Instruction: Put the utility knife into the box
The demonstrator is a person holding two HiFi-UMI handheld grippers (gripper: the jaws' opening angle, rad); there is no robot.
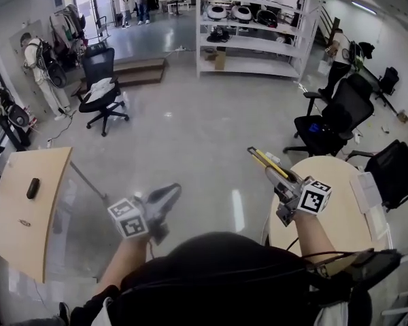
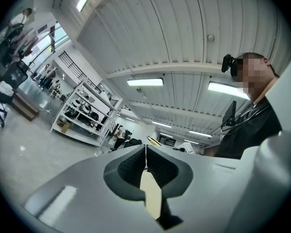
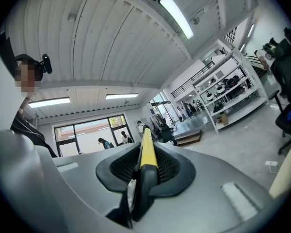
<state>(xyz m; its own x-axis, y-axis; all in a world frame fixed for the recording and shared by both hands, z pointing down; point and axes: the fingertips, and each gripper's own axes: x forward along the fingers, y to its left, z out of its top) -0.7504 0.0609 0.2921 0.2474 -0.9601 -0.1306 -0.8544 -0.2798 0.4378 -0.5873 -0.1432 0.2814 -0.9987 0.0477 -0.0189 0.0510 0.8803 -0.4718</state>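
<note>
Progress stands at the carrying stage, as far as I can judge: the knife (image 1: 266,161) is picked up but not yet boxed. Nearest, over the round table's (image 1: 345,217) left edge, the right gripper (image 1: 284,180) is clamped on the knife's yellow-and-black body. Its jaws are partly closed with the handle pinched between the pads, and the knife's long end points up and away from the table. Left of the table, over bare floor, the left gripper (image 1: 171,193) hangs in the air with its jaws together and nothing between them. No box can be made out for certain. A flat white thing (image 1: 366,191) lies at the table's right edge, but whether it is the box I cannot tell. What is left, then, is to find the box, bring the knife over it, lower it in and let go. Well left of the table is a desk (image 1: 17,233) with a small dark object (image 1: 32,187) on it. Beyond the table is a black chair (image 1: 336,121). Farther off, up and left of the table, are another chair (image 1: 103,87) and white shelves (image 1: 251,29), with people near the far walls.
</note>
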